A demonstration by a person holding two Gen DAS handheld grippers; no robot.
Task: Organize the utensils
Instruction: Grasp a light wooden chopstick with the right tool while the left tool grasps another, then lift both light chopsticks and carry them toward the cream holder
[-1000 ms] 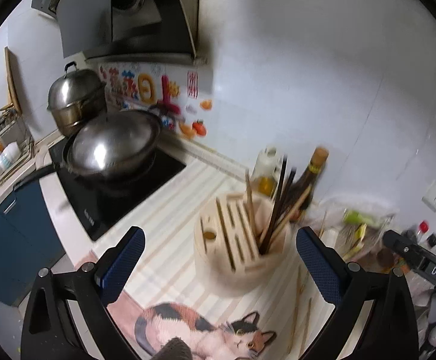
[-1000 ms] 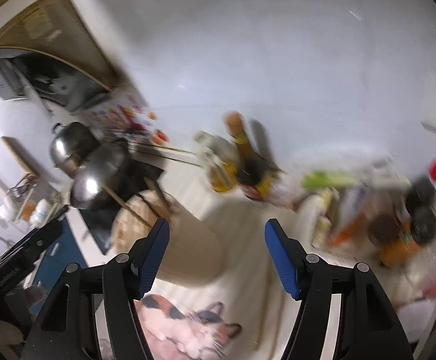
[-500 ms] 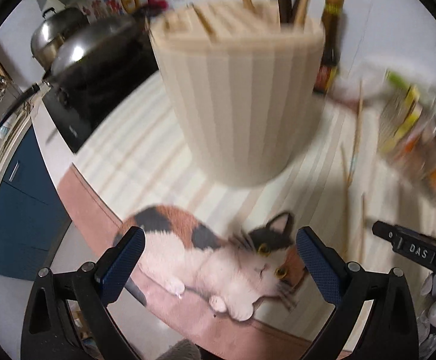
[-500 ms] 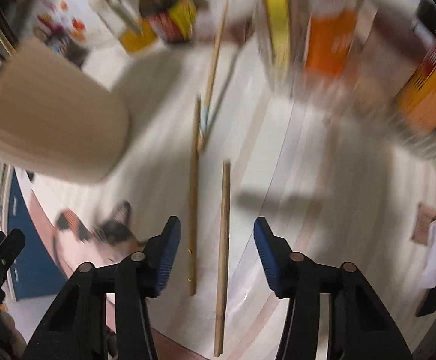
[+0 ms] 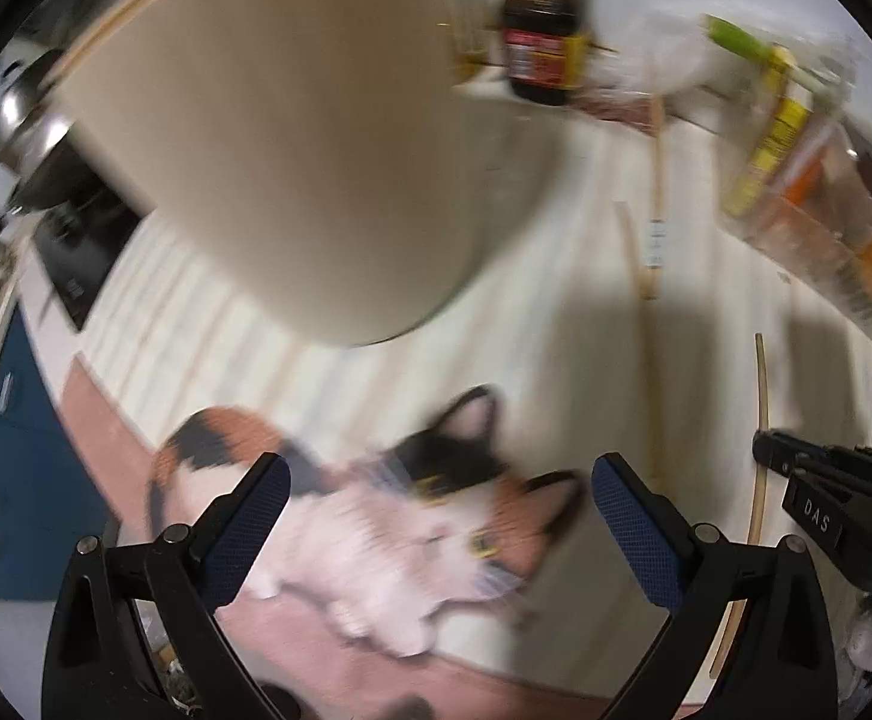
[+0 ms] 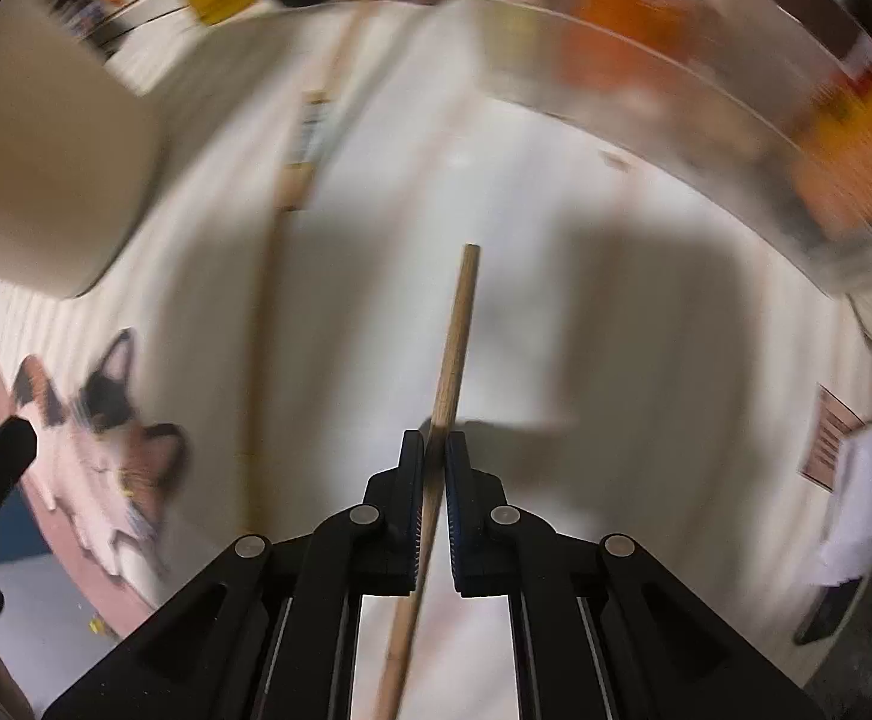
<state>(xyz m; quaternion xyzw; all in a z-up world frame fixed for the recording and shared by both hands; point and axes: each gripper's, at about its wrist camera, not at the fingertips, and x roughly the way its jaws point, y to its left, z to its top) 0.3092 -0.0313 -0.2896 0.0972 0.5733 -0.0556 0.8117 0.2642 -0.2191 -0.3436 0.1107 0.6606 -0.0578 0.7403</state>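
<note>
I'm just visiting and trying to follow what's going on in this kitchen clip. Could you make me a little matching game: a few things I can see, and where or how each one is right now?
Things:
1. right tongs
2. left tongs
3. dark sauce bottle
4. utensil holder

States or places:
A. spread wide above the cat mat, holding nothing
B. standing at the back of the counter, beside the holder
C. closed on a wooden chopstick
D. big beige tub standing on the counter, near the stove

Pairs: 1-C, 2-A, 3-B, 4-D
</note>
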